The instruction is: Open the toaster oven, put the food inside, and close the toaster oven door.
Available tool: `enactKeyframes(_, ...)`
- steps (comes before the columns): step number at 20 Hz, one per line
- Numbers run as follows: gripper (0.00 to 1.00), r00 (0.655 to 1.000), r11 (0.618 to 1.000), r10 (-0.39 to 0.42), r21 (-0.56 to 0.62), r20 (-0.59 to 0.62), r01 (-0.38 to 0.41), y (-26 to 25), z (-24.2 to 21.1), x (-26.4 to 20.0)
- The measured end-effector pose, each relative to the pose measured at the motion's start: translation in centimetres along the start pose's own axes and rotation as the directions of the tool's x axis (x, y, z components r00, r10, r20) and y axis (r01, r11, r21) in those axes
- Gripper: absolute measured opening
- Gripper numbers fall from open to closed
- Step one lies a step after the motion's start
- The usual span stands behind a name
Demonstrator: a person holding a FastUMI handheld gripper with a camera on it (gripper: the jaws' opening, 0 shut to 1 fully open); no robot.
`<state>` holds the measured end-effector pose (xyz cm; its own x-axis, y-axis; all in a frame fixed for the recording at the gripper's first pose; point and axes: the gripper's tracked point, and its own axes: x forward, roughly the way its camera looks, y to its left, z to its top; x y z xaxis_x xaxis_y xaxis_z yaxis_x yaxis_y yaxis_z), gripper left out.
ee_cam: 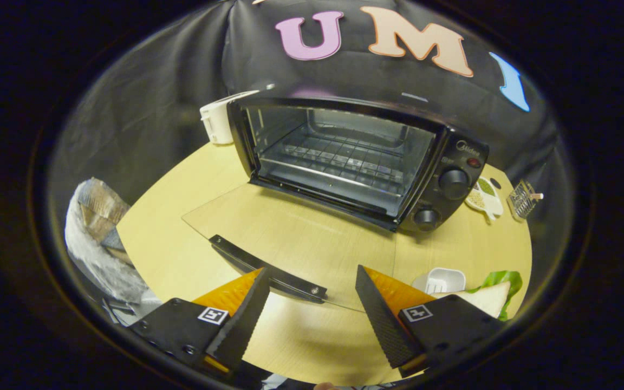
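The toaster oven stands on the wooden table, its glass door folded flat toward the gripper, whose jaws are spread and empty above the door handle. A sandwich lies beside the right finger.

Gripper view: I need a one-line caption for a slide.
Open gripper hovers over the lowered glass door of the toaster oven; sandwich waits beside its fingers.
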<state>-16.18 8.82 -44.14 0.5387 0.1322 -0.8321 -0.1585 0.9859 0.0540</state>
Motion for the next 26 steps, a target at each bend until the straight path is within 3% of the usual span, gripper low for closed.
enactKeyframes(4, 1.00, 0.997, 0.999, 0.026, 0.037, -0.071, -0.023, 0.3, -2.4, 1.7)
enactKeyframes(12, 0.99, 0.997, 0.992, 0.073, 0.102, -0.013, -0.072, -0.3, -0.7, 1.0)
enactKeyframes(17, 0.99, 0.994, 0.987, 0.062, 0.144, 0.094, -0.075, -3.1, 2.8, -1.7)
enactKeyframes(20, 0.98, 0.985, 0.979, 0.016, 0.200, 0.172, -0.051, -7.0, 5.5, -3.9)
enactKeyframes(26, 0.98, 0.954, 0.934, -0.171, 0.350, 0.245, 0.077, -19.1, 6.4, -7.8)
